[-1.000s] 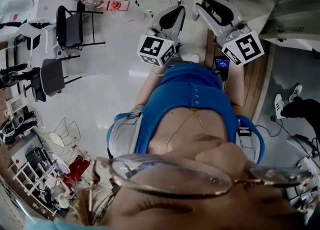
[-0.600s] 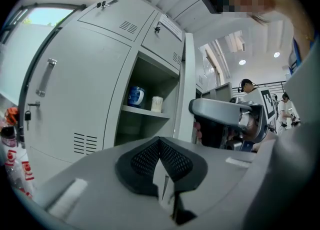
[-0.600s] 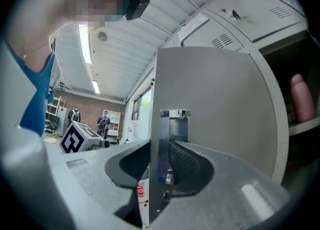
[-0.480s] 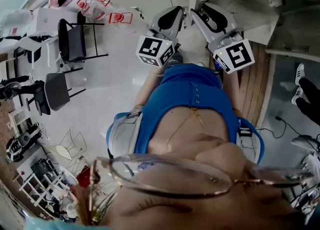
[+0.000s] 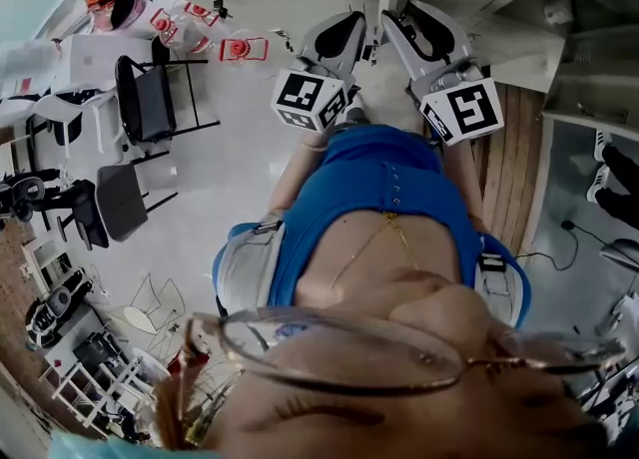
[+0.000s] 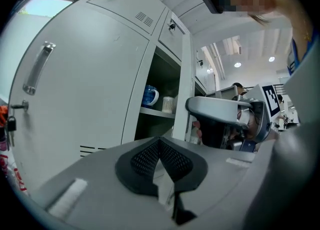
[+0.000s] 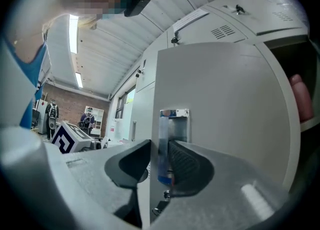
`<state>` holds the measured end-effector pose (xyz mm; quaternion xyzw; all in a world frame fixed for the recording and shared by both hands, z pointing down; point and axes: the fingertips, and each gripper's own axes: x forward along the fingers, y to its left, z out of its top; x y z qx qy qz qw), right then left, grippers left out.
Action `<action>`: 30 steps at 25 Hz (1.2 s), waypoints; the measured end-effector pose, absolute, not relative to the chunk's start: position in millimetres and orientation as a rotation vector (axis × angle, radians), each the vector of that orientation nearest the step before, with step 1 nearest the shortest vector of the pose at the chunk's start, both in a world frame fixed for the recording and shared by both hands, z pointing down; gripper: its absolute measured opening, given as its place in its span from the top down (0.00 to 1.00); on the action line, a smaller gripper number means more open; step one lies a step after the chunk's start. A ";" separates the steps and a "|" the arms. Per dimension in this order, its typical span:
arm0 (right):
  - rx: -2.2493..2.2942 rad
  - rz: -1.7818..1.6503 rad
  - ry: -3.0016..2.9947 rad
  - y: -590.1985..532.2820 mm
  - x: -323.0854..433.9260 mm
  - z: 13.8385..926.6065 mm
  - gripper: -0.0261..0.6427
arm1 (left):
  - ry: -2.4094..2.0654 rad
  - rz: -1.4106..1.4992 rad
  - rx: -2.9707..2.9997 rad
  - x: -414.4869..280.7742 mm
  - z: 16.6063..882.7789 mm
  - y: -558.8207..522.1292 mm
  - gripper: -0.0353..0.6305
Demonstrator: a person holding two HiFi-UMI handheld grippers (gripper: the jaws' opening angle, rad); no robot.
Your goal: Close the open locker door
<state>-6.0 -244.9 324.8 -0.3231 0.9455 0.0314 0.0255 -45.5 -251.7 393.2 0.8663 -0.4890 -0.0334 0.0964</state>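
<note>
Workshop, grey locker bank point(image 6: 85, 84). Locker door point(image 7: 220, 114): stood ajar, mug point(image 6: 149, 95) shelf exposed. Right gripper point(image 7: 160, 156): jaws pinched on the door's free edge. Left gripper point(image 6: 161, 161): jaws together, empty. Risks judged: thin edge slipping; jaws caught against frame.

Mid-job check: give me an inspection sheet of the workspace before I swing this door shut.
Surface: white floor, wooden strip at right.
Job's things: locker door open, standing out from the locker.
Clutter: blue mug and white cup on the open shelf; pink bottle beyond the door.
Grippers: left gripper jaws together, empty; right gripper jaws clamped on the door's edge.
Cables: one cable on the floor, right.
Surroundings: black chairs, people behind.
</note>
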 end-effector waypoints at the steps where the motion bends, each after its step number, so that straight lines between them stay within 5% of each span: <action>1: -1.012 0.099 2.921 -249.7 -9.6 324.2 0.79 | -1.444 -0.102 2.567 -49.1 392.7 -254.7 0.96; 30: -1.151 0.085 2.727 -321.2 -42.6 331.7 0.83 | -1.227 -0.085 2.647 -85.4 411.1 -288.6 0.96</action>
